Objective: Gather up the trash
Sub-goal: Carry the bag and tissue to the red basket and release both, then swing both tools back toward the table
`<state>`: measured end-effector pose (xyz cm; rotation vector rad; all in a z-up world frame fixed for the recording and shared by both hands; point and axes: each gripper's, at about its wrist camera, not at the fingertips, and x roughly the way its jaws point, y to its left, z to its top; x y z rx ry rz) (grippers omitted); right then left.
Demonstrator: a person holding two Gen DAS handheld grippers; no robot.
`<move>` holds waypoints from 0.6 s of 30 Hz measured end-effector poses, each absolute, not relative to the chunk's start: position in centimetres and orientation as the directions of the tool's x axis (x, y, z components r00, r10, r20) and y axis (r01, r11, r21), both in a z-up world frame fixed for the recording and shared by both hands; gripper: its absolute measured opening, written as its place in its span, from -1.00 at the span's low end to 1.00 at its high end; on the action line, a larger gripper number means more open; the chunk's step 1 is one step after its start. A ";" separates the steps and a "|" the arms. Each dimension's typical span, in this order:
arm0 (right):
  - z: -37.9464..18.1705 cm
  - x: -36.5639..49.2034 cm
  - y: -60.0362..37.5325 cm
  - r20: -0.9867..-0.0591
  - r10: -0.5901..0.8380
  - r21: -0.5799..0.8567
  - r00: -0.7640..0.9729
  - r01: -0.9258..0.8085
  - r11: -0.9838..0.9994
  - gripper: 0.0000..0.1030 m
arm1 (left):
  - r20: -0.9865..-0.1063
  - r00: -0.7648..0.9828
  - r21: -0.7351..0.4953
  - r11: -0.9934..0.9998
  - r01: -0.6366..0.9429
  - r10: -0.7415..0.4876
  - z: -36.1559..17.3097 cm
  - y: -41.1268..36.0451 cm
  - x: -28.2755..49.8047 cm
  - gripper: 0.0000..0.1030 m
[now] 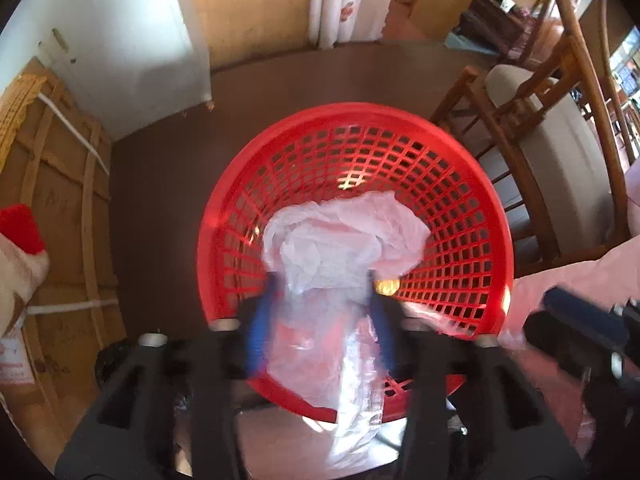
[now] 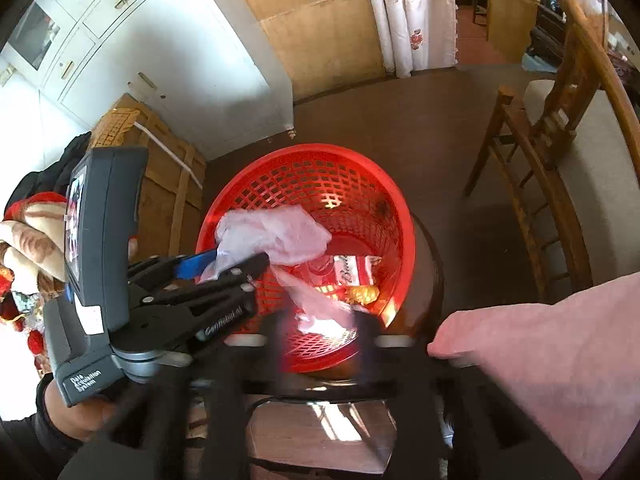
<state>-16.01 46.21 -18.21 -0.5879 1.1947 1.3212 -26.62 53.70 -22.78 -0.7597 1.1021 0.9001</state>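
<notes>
A red mesh basket [image 1: 440, 152] [image 2: 360, 168] sits right below both grippers. My left gripper [image 1: 320, 304] [image 2: 228, 264] hangs over its near rim. The blue-padded fingers [image 1: 258, 320] stand apart, and a crumpled white plastic bag [image 1: 340, 236] [image 2: 276, 232] lies loosely between them and spills into the basket. My right gripper [image 2: 322, 328] is blurred over the basket's front edge. Its jaws are apart, with a thin pinkish strip of plastic [image 2: 308, 300] between them. A red-and-white wrapper [image 2: 352, 272] and a small golden piece [image 2: 362, 292] lie inside the basket.
A wooden chair [image 1: 540, 152] [image 2: 560, 168] with a pale cushion stands to the right. A strapped cardboard box [image 1: 60, 200] and a white cabinet [image 2: 140, 48] are on the left. A pink cloth [image 2: 540, 352] lies at the front right. A person's hand [image 2: 72, 412] holds the left gripper.
</notes>
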 end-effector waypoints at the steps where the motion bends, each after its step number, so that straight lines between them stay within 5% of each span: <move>1: -17.7 -16.1 45.8 -0.887 0.433 0.279 -0.160 -0.933 0.227 0.12 | -0.954 0.189 -0.071 0.437 -0.897 0.234 -22.5 53.7 -26.8 0.26; 18: -9.4 -14.9 37.4 -0.811 0.577 0.289 -0.101 -0.926 0.243 0.19 | -0.903 0.295 -0.118 0.479 -0.870 0.313 -15.4 51.1 -26.5 0.41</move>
